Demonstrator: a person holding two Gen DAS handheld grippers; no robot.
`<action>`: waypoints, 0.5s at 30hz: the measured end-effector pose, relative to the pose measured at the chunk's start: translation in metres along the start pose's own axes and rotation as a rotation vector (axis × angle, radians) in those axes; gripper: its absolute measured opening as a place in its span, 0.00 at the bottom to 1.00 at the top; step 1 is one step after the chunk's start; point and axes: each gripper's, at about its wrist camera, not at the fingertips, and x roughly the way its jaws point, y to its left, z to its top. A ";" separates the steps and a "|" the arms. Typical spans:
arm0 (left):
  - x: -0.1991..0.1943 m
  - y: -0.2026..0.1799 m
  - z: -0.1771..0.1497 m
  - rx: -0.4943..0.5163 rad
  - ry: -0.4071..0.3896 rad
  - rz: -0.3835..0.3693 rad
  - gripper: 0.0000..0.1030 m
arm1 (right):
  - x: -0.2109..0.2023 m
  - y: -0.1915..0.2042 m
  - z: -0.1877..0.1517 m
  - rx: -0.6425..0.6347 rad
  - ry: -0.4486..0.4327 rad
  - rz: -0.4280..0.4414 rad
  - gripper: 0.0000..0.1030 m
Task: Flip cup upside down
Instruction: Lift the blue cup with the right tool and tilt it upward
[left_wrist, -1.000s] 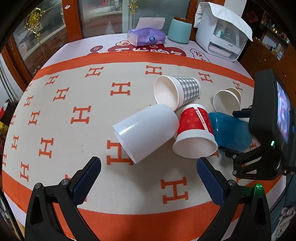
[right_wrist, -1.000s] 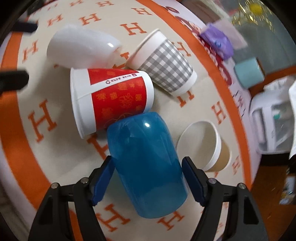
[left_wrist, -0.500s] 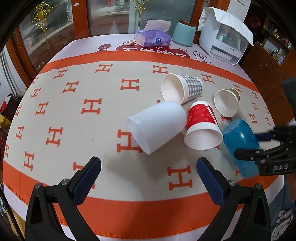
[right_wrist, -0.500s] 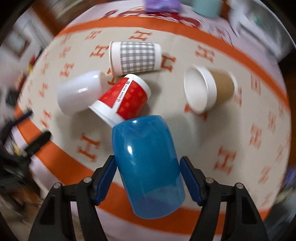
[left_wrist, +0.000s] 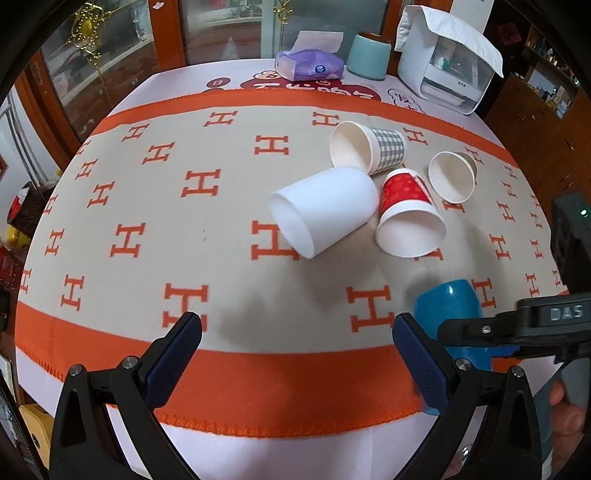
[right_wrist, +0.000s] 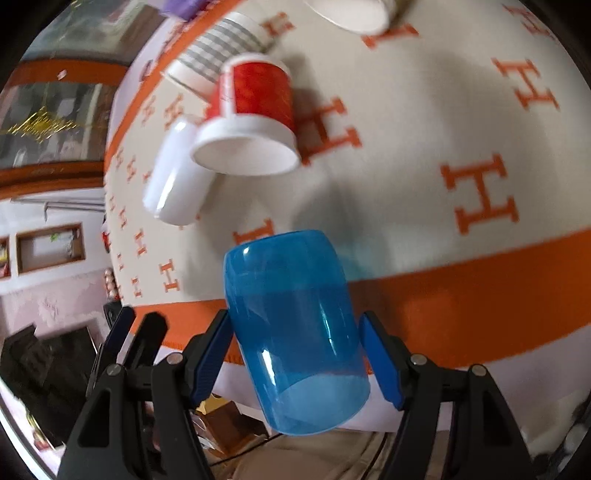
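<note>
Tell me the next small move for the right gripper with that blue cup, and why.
Probably lower it rim-down onto the cloth. The right gripper is clamped on the blue cup, whose closed end already points up in the left wrist view, over bare tablecloth near the orange border, apart from the red cup.

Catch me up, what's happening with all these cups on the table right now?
The right gripper is clamped on the blue plastic cup and holds it in the air near the table's front edge, closed end pointing away from the camera. The left gripper is open and empty, hovering over the orange-bordered cloth. Four other cups lie on their sides: a white plastic cup, a red paper cup, a grey checked cup and a brown paper cup.
</note>
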 end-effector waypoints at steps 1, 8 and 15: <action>0.000 0.000 -0.001 0.000 0.003 0.001 0.99 | 0.003 0.001 -0.001 0.004 0.003 -0.002 0.69; 0.004 0.000 -0.008 0.010 0.025 0.008 0.99 | 0.010 0.011 -0.005 -0.022 -0.022 0.000 0.70; 0.007 0.001 -0.010 0.020 0.038 0.015 0.99 | 0.001 0.009 -0.003 -0.026 -0.064 0.029 0.70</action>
